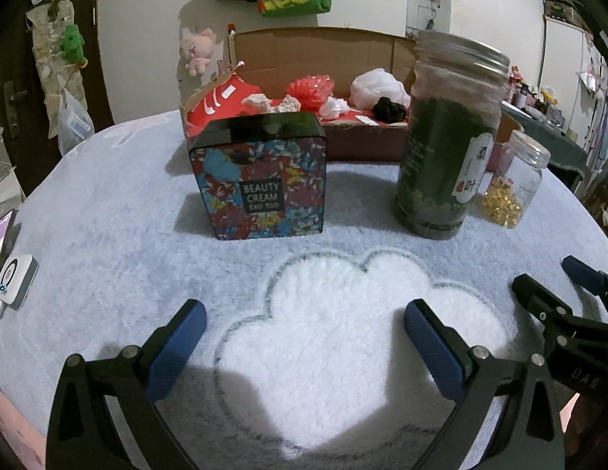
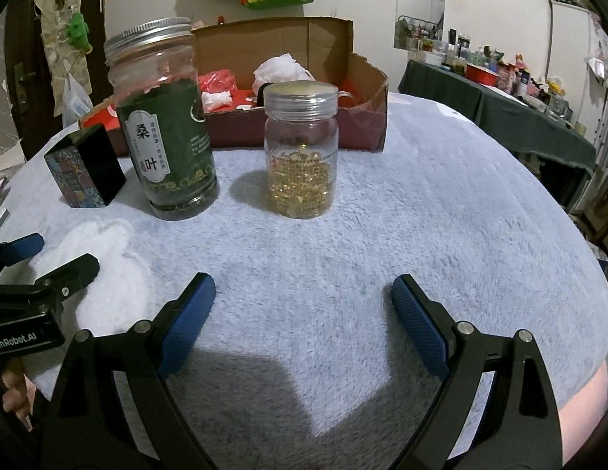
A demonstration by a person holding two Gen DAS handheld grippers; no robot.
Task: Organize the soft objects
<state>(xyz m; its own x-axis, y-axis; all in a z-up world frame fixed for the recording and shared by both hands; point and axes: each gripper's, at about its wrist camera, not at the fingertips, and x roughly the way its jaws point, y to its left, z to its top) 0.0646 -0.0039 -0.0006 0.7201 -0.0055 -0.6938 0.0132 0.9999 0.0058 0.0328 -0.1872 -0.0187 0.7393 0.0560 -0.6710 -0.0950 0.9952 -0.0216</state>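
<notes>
Soft objects (image 1: 376, 86) in cardboard box (image 1: 323, 45); both hand-held grippers (image 1: 304, 337) (image 2: 304, 309) tilted downward, jaws wide, empty.

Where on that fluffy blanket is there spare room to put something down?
The widest bare stretch is right of the small clear jar, out to the blanket edge. The near strip, between both open grippers and the row of floral tin, green jar and clear jar, is also free. The cardboard box behind is crowded with soft items.

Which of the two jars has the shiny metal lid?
The tall clear jar of dark green leaves has the silver metal lid. The shorter clear jar of golden capsules beside it has a see-through plastic lid.
</notes>
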